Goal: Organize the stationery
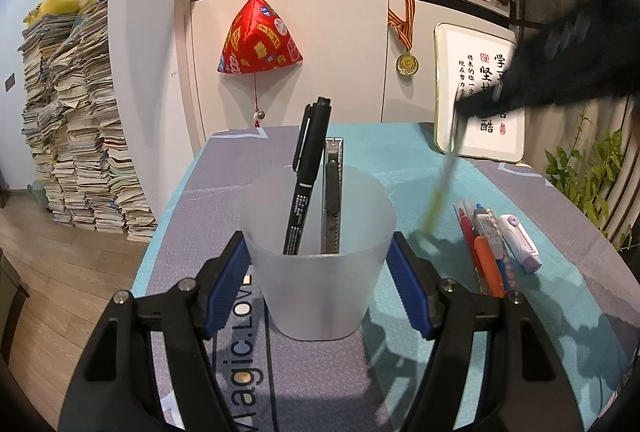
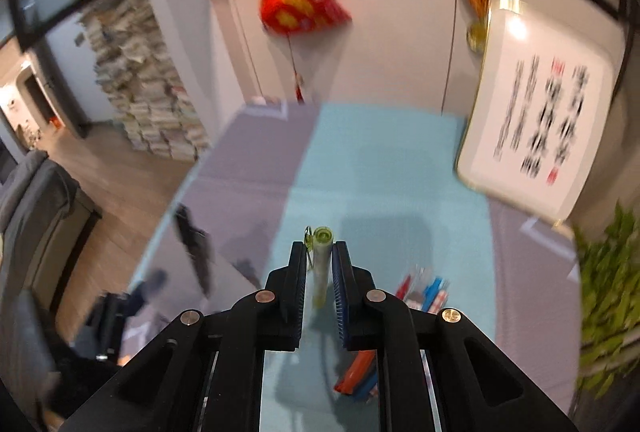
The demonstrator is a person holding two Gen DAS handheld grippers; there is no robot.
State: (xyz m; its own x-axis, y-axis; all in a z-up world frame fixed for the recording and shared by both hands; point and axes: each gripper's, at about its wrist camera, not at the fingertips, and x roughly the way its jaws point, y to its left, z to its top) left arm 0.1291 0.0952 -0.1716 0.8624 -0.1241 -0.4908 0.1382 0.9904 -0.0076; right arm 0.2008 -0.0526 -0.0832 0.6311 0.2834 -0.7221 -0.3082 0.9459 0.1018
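Your left gripper (image 1: 320, 284) has its jaws clamped on the frosted cup (image 1: 318, 252), which stands upright on the table (image 1: 400, 151) holding a black marker (image 1: 306, 179). Your right gripper (image 2: 320, 284) grips a yellow-green pen (image 2: 321, 264) above the table, near the remaining pens (image 1: 486, 248).

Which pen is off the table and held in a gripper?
The yellow-green pen, clamped between the right gripper fingers in mid-air. The black marker stands in the cup, and the orange pen lies on the table.
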